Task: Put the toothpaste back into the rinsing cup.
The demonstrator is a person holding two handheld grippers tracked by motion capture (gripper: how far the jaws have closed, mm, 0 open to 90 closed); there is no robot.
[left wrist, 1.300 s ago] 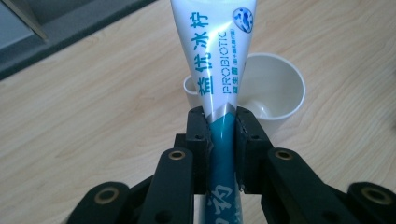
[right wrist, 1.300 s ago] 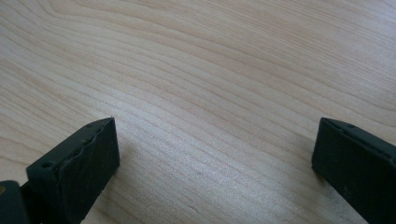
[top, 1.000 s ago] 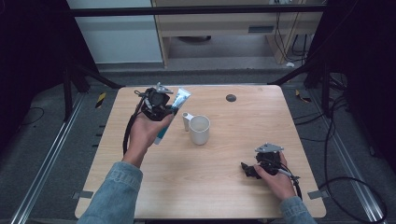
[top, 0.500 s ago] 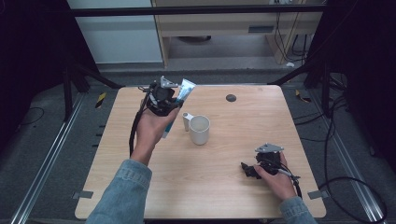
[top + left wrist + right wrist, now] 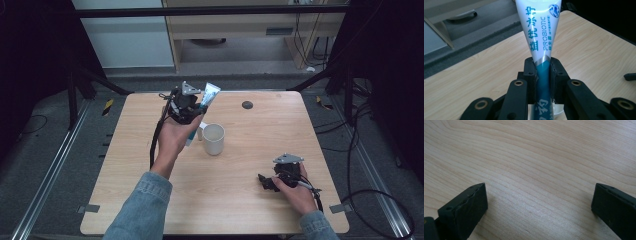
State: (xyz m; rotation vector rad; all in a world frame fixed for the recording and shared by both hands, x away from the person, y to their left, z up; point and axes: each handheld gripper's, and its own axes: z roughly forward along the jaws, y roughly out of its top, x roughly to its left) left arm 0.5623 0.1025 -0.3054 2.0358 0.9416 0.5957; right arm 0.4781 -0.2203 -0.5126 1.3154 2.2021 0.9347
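A white and blue toothpaste tube is clamped between the black jaws of my left gripper, which is shut on it and held in the air over the far-left part of the wooden table. The tube's flat crimped end points up and away; its lower end hangs behind the hand, next to a white mug standing on the table just right of that hand. My right gripper rests low on the table near the front right, its jaws open over bare wood.
A small dark round disc lies on the far side of the table. Beyond the table's back edge are a metal frame bar, a cabinet and a bench on a grey floor. Cables trail on the floor at the right.
My left hand has carried the tube toward the far side of the table and slightly upward, above and left of the mug. The right hand has stayed where it was.
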